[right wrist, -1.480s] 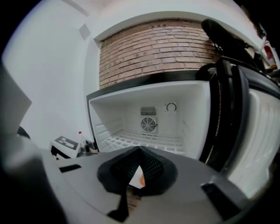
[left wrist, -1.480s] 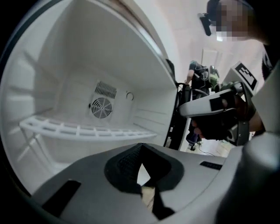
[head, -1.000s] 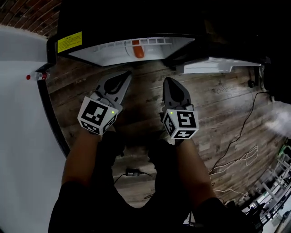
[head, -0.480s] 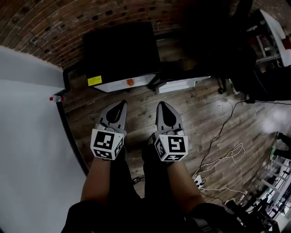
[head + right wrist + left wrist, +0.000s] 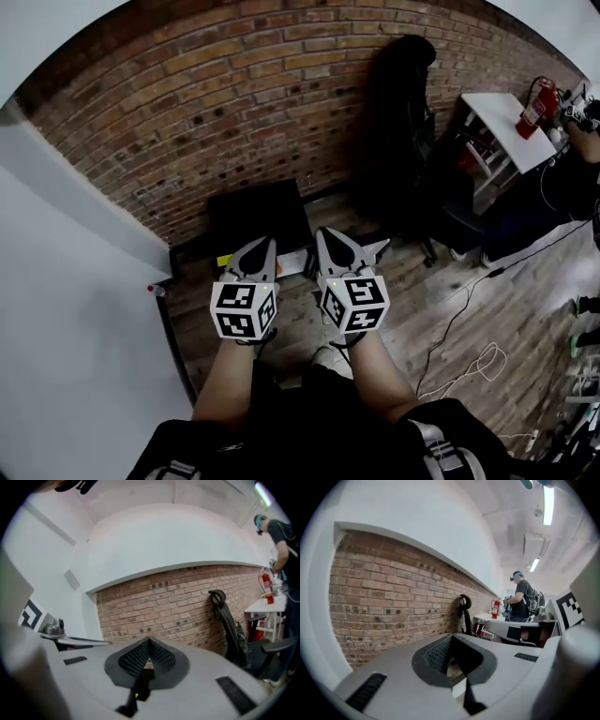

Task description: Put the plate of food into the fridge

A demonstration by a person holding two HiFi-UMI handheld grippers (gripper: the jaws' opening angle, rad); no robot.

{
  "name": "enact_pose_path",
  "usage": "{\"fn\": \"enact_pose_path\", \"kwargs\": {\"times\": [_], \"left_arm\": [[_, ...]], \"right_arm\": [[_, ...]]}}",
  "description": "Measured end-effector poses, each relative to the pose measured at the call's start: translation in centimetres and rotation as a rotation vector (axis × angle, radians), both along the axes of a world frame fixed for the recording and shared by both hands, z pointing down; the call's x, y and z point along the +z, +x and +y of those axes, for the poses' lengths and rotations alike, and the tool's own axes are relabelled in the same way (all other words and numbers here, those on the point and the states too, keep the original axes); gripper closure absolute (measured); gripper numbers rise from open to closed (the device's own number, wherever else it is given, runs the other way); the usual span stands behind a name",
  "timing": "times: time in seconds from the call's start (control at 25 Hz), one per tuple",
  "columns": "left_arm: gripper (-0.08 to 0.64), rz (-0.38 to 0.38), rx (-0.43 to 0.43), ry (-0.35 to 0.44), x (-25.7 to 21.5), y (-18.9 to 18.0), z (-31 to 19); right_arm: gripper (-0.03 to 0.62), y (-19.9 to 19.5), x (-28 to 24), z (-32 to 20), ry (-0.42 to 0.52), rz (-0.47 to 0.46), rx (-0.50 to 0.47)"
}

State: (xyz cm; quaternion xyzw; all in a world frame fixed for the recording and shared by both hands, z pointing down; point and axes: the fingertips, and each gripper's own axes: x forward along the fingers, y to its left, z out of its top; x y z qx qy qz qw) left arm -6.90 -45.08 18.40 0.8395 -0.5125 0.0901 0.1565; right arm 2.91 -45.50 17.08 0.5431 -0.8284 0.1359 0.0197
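A small black fridge (image 5: 255, 217) stands on the wooden floor against the brick wall, with a yellow label (image 5: 225, 261) at its front edge. White parts of its front show behind my grippers. No plate of food is in any view. My left gripper (image 5: 262, 249) and right gripper (image 5: 329, 238) are held side by side above the floor just in front of the fridge. Both are shut with nothing between the jaws. In the left gripper view the left gripper (image 5: 451, 638) points at the brick wall. The right gripper (image 5: 149, 642) points at the wall too.
A white surface (image 5: 56, 366) fills the left, with a red-capped bottle (image 5: 155, 290) at its edge. A black coat (image 5: 401, 94) hangs on the wall. A white table (image 5: 502, 127) carries a fire extinguisher (image 5: 532, 101). Cables (image 5: 473, 356) lie on the floor. A person (image 5: 522, 603) stands far right.
The head view has pulled back and lifted, so the fridge looks smaller and the brick wall shows. Both grippers stay shut and now sit closer together.
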Motion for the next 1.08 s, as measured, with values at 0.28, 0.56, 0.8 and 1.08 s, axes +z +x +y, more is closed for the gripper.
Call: {"fn": "enact_pose_path", "kwargs": {"times": [0.28,0.56,0.8,1.08], "left_arm": [[0.563,-0.018,0.006,0.129,-8.4,-1.2,-1.4],[0.563,0.006,-0.035,0.169,-10.3,-2.3,-2.1],[0.563,0.02,-0.041,0.144,-9.3,-1.2,-1.2],[0.563,0.022,-0.047,0.159,-10.1,-0.6,-2.4]], "right_arm": [[0.58,-3.9,-8.1,-0.5,0.114,0.002,-0.086],[0.579,-4.8,-10.4,-1.1,0.171,0.039,-0.121],[0.58,-3.7,-9.8,-0.7,0.15,0.018,-0.129],[0.58,-2.4,-10.3,-1.7,0.167,0.014,-0.116]]}}
